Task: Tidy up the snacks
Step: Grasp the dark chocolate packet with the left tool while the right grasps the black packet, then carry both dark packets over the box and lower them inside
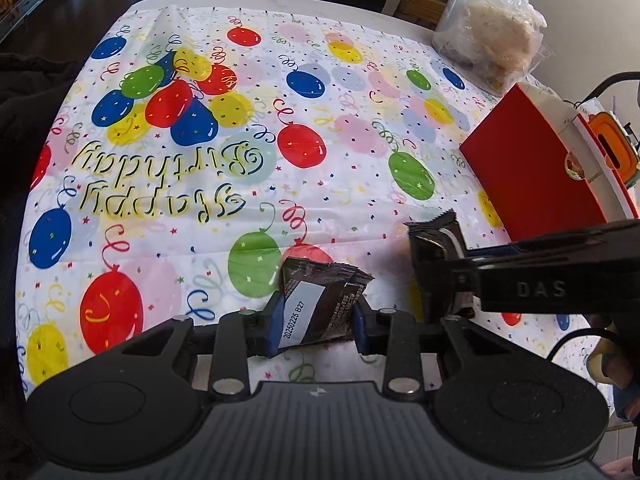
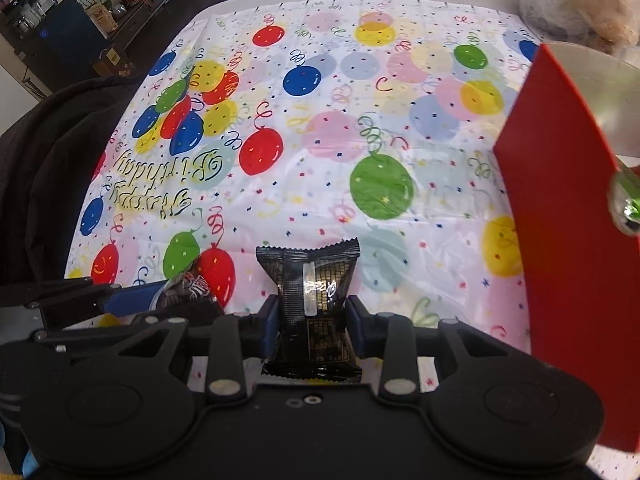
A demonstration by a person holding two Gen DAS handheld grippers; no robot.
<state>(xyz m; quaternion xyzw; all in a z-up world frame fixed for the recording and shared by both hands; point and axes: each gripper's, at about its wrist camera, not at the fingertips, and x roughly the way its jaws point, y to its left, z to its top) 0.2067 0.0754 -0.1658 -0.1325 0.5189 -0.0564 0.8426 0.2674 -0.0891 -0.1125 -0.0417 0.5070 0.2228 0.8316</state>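
My left gripper [image 1: 316,320] is shut on a dark brown snack packet [image 1: 320,304] with a white date label, held above the balloon tablecloth. My right gripper [image 2: 312,320] is shut on a black and gold snack packet [image 2: 310,296], upright between the blue pads. In the left wrist view the right gripper [image 1: 452,276] stands just to the right with its black packet [image 1: 434,236]. In the right wrist view the left gripper's packet [image 2: 188,288] shows at the lower left. A red box [image 1: 532,168] stands to the right; it also shows in the right wrist view [image 2: 568,240], close by on the right.
A "Happy Birthday" balloon tablecloth [image 1: 248,148] covers the table. A clear plastic bag of pale food [image 1: 492,36] sits at the far right corner. A dark garment [image 2: 48,168] lies over the table's left edge. A wooden chair [image 1: 420,8] stands behind the table.
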